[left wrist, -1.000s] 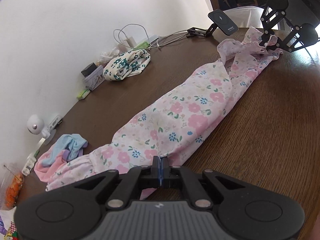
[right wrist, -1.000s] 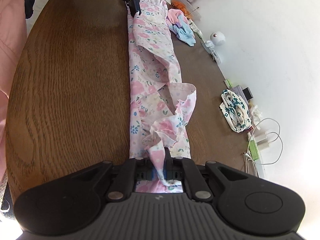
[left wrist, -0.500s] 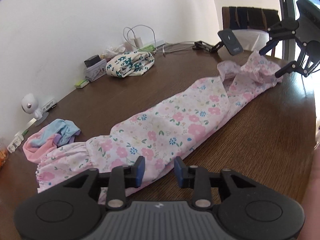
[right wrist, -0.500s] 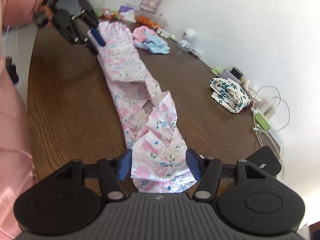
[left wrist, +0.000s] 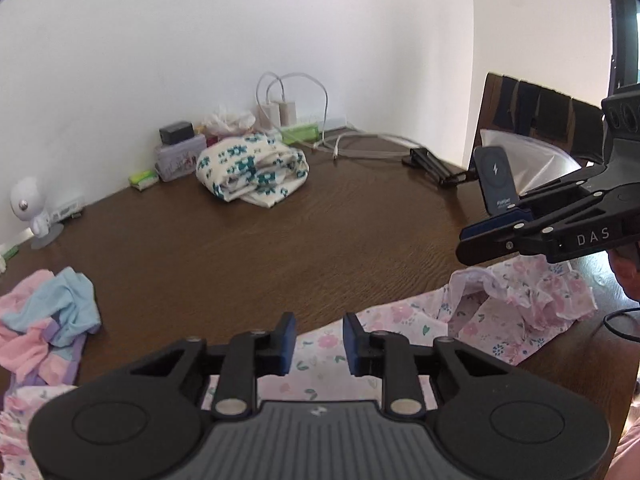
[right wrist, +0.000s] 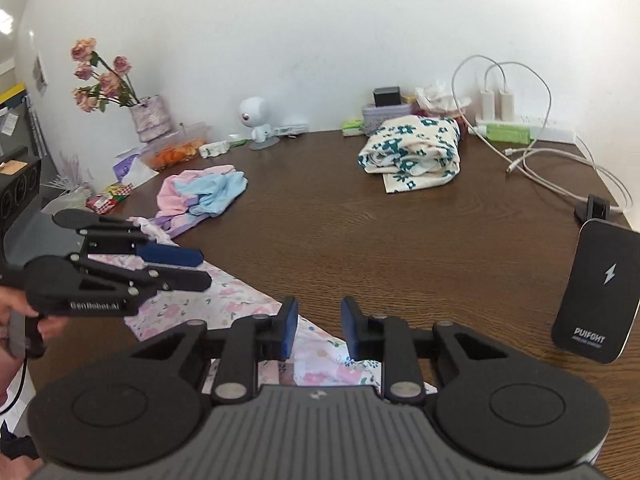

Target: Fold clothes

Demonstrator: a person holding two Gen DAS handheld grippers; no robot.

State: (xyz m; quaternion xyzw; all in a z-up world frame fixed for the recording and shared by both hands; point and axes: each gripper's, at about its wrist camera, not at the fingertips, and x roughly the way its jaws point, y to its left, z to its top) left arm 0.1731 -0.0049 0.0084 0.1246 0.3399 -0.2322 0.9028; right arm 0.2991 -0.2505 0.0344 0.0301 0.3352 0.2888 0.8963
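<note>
While rumpled on grained wood (left wrist: pixel 248 264), thin floral cotton garment (left wrist: pixel 516 312).

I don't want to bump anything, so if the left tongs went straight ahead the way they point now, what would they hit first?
Probably the bare brown table, just past the edge of the pink floral garment. The green-patterned folded cloth lies farther along, slightly left; depth is hard to judge here.

Pink floral garment (left wrist: pixel 404 320) on the dark brown wood table (left wrist: pixel 248 248). Cream bundle (right wrist: pixel 412 152) has teal flowers, and the crumpled pile (right wrist: pixel 200 196) is pink, blue, purple.
</note>
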